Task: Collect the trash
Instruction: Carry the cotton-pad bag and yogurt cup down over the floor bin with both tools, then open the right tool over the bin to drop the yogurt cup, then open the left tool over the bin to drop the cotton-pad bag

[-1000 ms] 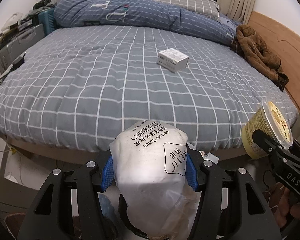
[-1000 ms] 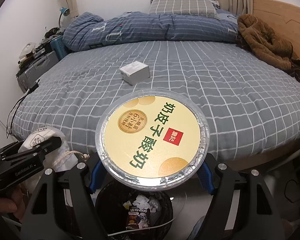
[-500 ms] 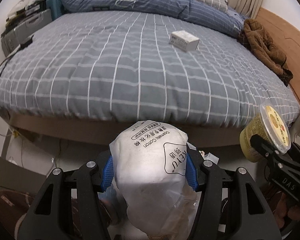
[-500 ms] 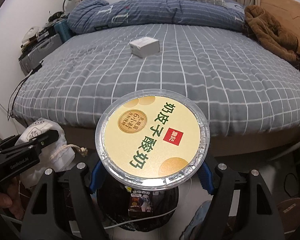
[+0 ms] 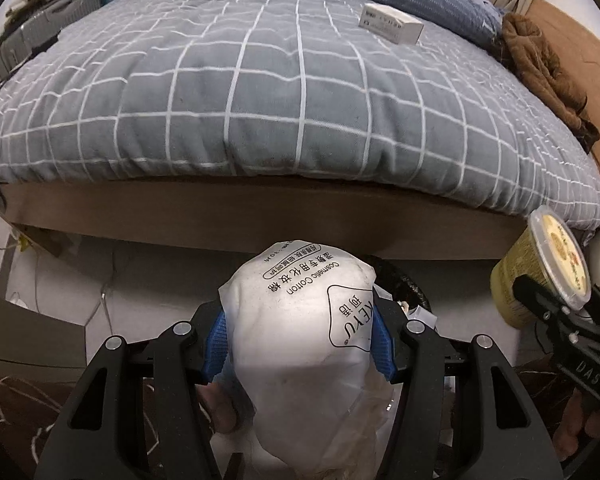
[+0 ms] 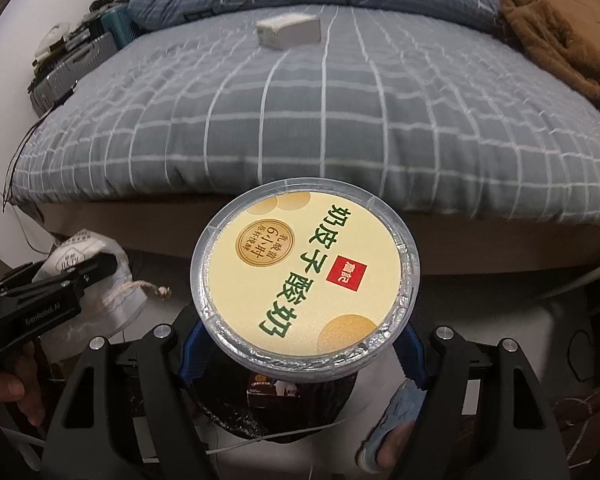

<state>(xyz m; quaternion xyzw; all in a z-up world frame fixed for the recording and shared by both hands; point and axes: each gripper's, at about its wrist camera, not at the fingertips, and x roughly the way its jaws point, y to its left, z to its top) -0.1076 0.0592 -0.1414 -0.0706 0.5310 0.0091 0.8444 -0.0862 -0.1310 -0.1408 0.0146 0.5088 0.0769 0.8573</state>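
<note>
Both hand-held grippers are loaded and sit over the floor in front of the bed [image 5: 292, 92], pitched steeply down toward the trash bin [image 6: 268, 412].

Left hand-held gripper [image 5: 300, 344]: blue pads [image 5: 216, 344] clamped on the sides of a white cotton-pad bag [image 5: 300, 320]. It's a soft pouch, so a side squeeze at mid-body is the only stable hold. The bag's long axis runs along the fingers, rounded printed end pointing away from the gripper toward the bed edge, with the crumpled drawstring end back toward the palm. The bin rim [image 5: 404, 284] peeks out just beyond and right of the bag.

Right hand-held gripper [image 6: 300, 356]: closed wide across a yogurt cup [image 6: 304, 276], pads on the wall under the lid rim, likely so the rim stops it slipping through. The cup's axis runs roughly along the fingers, foil lid facing away from the gripper toward the bed and the base toward the palm. The bin, black liner with wrappers inside, sits directly below the cup.

My read: both pieces are staged for a drop, the cup better centred than the bag.

A small white box [image 6: 288, 32] lies on the bed, far ahead of both grippers, not yet collected.
</note>
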